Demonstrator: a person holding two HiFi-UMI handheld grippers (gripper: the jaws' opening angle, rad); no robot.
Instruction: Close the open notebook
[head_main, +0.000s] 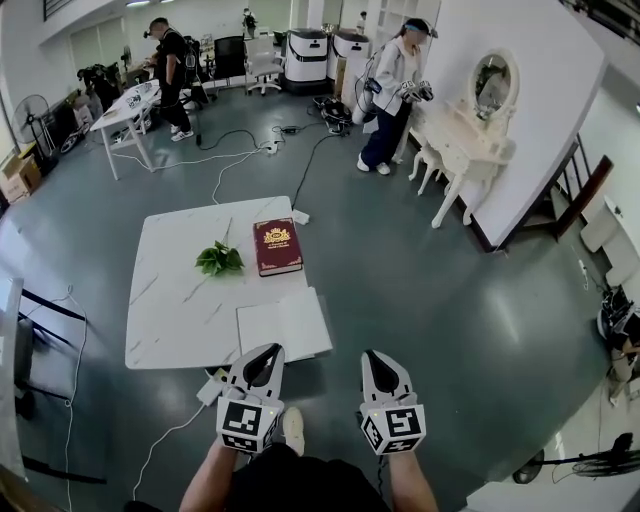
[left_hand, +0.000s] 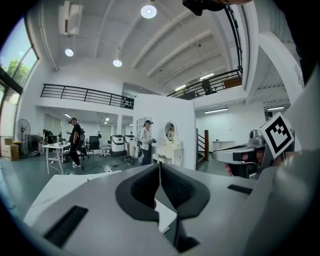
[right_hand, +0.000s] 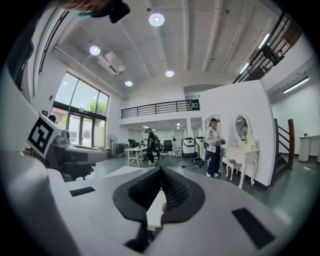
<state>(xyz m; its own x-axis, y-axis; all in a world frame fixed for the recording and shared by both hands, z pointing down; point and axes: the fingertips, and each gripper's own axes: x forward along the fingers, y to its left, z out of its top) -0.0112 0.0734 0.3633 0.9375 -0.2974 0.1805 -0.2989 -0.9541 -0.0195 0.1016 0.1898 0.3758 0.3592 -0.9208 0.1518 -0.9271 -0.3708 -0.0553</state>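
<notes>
Left tongs (head_main: 265, 355): jaws closed, tips meeting, nothing between them. The left gripper view (left_hand: 160, 166) confirms pad against pad. Right tongs (head_main: 378, 358): jaws likewise fully closed and empty, as the right gripper view (right_hand: 161, 169) shows. Both sit side by side at the lower centre of the head view, pointing up-frame, clear of any object.

The notebook (head_main: 285, 325) lies just above the left tongs, near but not touching them. It is open and flat, with blank white pages up, at the lower right corner of the white tabletop (head_main: 180, 290). Its right half appears to project slightly past the tabletop's right edge.

Further up-frame on the same tabletop are a closed red book (head_main: 277, 246) and a small green plant (head_main: 220, 259), both well apart from the notebook.

Handling assessment:
- Weight: probably light, so a sideways push is likely to slide it on the smooth tabletop rather than fold it.
- Stiffness: the pages are likely thin and flexible, so a single leaf would bend or crease. The cover's stiffness cannot be judged from these views.
- Grip point: the outer edge of one half, away from the centre fold — the right edge looks most accessible. The whole half should be taken, not one sheet.
- Support: the second tongs can press down the opposite half while the first folds its half over.
</notes>
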